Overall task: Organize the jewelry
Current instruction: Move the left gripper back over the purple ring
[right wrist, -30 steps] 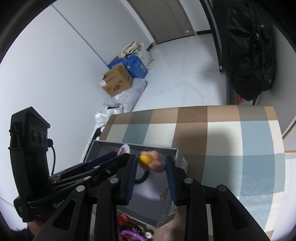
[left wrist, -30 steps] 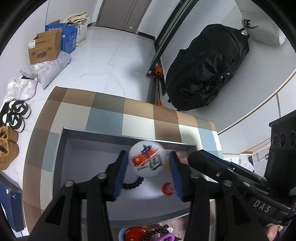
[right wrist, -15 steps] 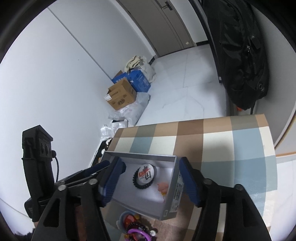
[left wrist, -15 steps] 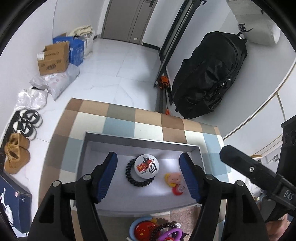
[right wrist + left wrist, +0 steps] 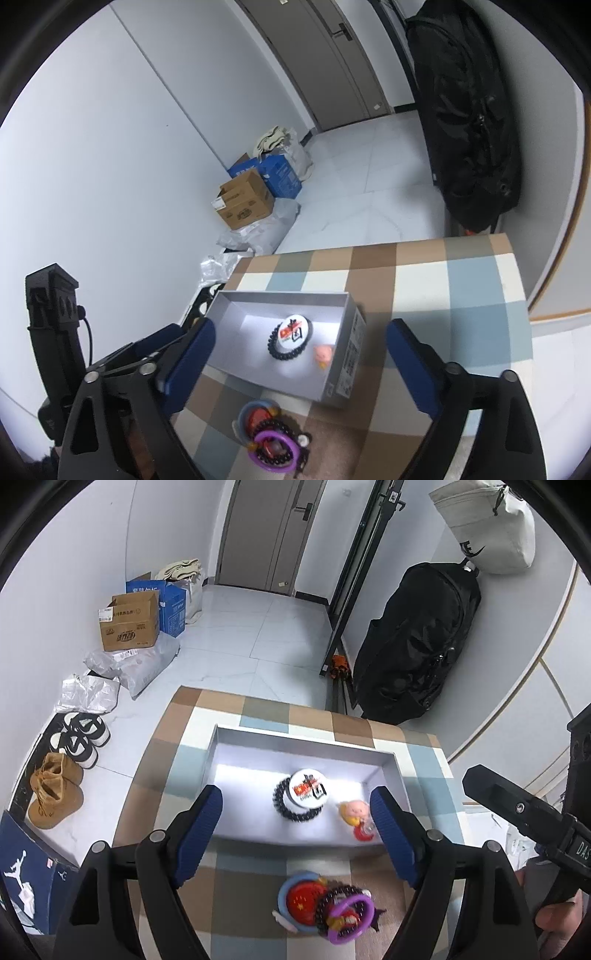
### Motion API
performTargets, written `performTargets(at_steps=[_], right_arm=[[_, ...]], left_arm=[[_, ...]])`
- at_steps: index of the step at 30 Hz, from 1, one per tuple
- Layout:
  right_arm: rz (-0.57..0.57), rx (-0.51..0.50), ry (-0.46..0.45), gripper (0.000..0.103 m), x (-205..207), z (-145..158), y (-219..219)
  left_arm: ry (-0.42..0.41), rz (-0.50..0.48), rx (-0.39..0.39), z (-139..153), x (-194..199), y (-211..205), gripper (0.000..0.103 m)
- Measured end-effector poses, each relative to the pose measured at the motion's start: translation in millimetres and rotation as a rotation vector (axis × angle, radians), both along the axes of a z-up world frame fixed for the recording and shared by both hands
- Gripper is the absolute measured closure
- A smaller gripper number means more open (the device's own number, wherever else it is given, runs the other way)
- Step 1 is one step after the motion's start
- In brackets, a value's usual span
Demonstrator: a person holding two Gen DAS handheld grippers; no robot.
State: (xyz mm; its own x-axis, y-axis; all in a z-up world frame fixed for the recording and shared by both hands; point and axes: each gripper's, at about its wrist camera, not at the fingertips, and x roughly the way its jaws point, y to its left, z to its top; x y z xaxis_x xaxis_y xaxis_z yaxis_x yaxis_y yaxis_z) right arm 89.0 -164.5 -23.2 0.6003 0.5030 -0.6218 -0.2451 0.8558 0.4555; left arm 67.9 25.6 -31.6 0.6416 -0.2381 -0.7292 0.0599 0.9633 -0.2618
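We hold the left gripper [image 5: 297, 829] and right gripper [image 5: 297, 363] spread wide, empty, above the grey box [image 5: 306, 742]; inside lie a round badge [image 5: 307, 789] on a black bead bracelet [image 5: 284, 809] (a small figurine [image 5: 354, 809] beside); more jewelry [image 5: 328, 904] sits piled on the checked tablecloth [image 5: 258, 709].

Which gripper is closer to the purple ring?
Left, though only slightly, as a judgement. The left gripper hovers open right above the purple ring on the pile outside the gray box. The right gripper hangs open, higher and off to the right.
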Motion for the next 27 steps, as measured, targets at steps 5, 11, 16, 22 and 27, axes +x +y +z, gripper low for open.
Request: performTargets(at_steps=[5, 11, 16, 22, 27], right_arm=[[-0.014, -0.019, -0.006, 0.002, -14, -2, -6], [-0.034, -0.039, -0.001, 0.0, -29, -5, -13], [-0.053, -0.051, 0.004, 0.0, -36, -6, -15], [-0.06, -0.077, 0.001, 0.0, -50, -5, -15], [-0.068, -0.083, 0.014, 0.0, -57, -7, -19]], left_arm=[[0.019, -0.047, -0.027, -8, -14, -5, 0.021], [0.055, -0.116, -0.035, -20, -33, -15, 0.021], [0.109, -0.149, -0.007, -35, -42, -25, 0.021], [0.153, -0.135, -0.01, -49, -46, -25, 0.021], [0.164, -0.165, 0.019, -52, -51, -31, 0.039]])
